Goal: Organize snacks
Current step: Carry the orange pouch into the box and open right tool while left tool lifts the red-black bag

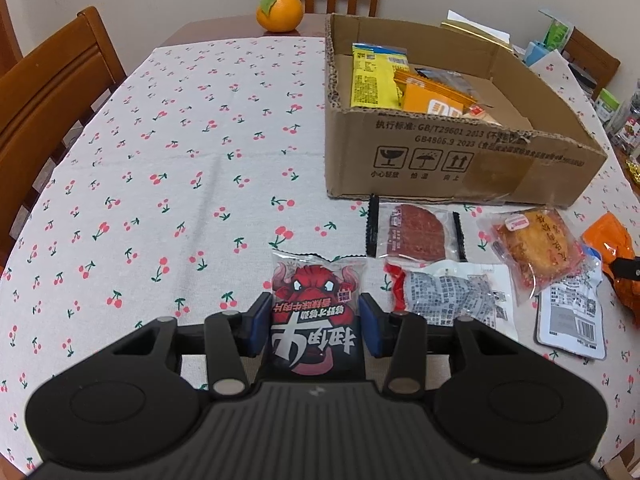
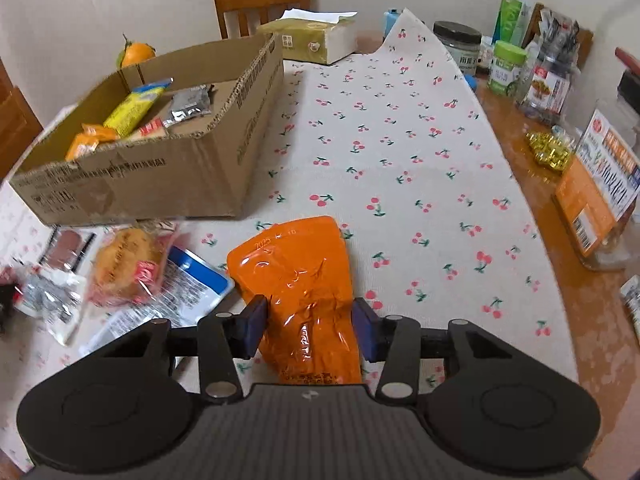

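My left gripper (image 1: 313, 326) is shut on a black and red bull-print snack packet (image 1: 316, 312) that lies on the cherry tablecloth. My right gripper (image 2: 309, 330) is shut on an orange foil pouch (image 2: 298, 280), its blue pads pressing both sides. The open cardboard box (image 1: 460, 156) stands ahead and right of the left gripper and holds a yellow packet (image 1: 374, 76) and orange packets (image 1: 434, 98). The same cardboard box (image 2: 140, 176) is ahead and left of the right gripper. Loose snacks lie in front of the box: a dried-meat slice pack (image 1: 416, 234), a round cake (image 1: 534, 246) and a grey printed pack (image 1: 448, 294).
An orange fruit (image 1: 280, 10) sits at the table's far edge, with wooden chairs (image 1: 52, 92) around. A tissue pack (image 2: 316, 38), jars (image 2: 508, 66) and an orange-labelled box (image 2: 600, 188) crowd the right side. A white and blue pouch (image 2: 180, 292) lies left of the orange pouch.
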Demonstrator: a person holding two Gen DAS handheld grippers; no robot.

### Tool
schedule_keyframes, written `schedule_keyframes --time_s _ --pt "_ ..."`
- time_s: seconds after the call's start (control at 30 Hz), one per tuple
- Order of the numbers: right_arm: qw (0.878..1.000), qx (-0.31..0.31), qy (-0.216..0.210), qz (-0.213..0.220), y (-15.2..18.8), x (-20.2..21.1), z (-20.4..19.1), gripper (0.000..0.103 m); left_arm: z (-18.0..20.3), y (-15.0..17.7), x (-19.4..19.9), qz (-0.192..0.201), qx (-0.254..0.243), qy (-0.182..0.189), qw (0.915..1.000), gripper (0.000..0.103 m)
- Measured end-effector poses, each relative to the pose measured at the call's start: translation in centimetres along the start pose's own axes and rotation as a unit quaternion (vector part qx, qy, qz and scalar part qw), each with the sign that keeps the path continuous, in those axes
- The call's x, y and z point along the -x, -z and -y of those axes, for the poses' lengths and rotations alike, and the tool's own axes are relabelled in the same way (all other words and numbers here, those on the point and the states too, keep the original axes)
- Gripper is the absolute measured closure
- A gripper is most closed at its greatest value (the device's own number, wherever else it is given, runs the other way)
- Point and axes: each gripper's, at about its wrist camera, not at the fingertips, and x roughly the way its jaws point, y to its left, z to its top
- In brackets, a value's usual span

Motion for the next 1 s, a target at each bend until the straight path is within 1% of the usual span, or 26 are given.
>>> schedule_keyframes --time_s 0.23,0.33,0.57,0.73,1.0 --pt "1.0 0.014 -0.001 -0.005 -0.3 0.8 -0.1 0.052 -0.1 -0.5 1.1 -0.002 -0.015 0.013 0.9998 0.059" --pt "0.999 0.031 0.003 -0.007 -0.7 1.5 -0.4 0.052 -0.2 -0.8 1.7 -0.001 -0.023 0.019 0.9995 0.059" --pt "0.999 0.041 -0.004 -0.002 -2.0 3.4 -0.3 0.052 -0.1 -1.6 3.3 0.0 -0.043 0.034 0.9985 0.059" --pt "0.998 0.051 -0.024 0.01 -3.4 5.2 -0.8 0.052 0.3 -1.9 4.8 0.002 -0.056 0.054 0.997 0.059" --pt "0.992 0.102 -0.057 0.045 -7.1 7.3 -3.6 0.052 1.0 -2.4 7.3 0.009 -0.077 0.084 0.9934 0.059"
